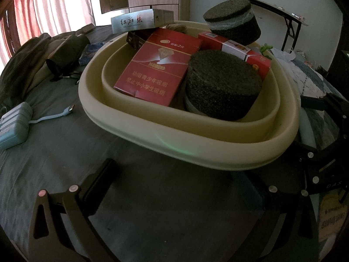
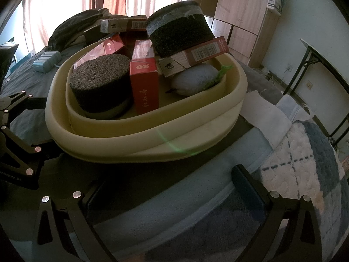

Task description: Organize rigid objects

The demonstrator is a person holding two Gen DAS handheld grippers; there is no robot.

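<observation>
A cream basin (image 1: 152, 126) sits on the bed and fills the middle of both views. It holds a red carton (image 1: 159, 65), a dark foam cylinder (image 1: 222, 85), a long red box (image 1: 240, 52) and a second foam cylinder (image 1: 233, 21) stacked on top. A silver box (image 1: 135, 20) rests on the far rim. My left gripper (image 1: 185, 187) is open just short of the near rim, nothing between its fingers. My right gripper (image 2: 172, 190) is open too, facing the basin (image 2: 130, 139) from the other side, where a grey-white pouch (image 2: 196, 78) lies under a barcoded box (image 2: 196, 56).
A pale blue power bank (image 1: 15, 122) with a short cable lies on the grey sheet to the left. Dark clothes (image 1: 43, 54) are piled behind it. A white cloth (image 2: 268, 115) and checked quilt (image 2: 305, 152) lie to the right. A folding table (image 1: 283, 11) stands by the wall.
</observation>
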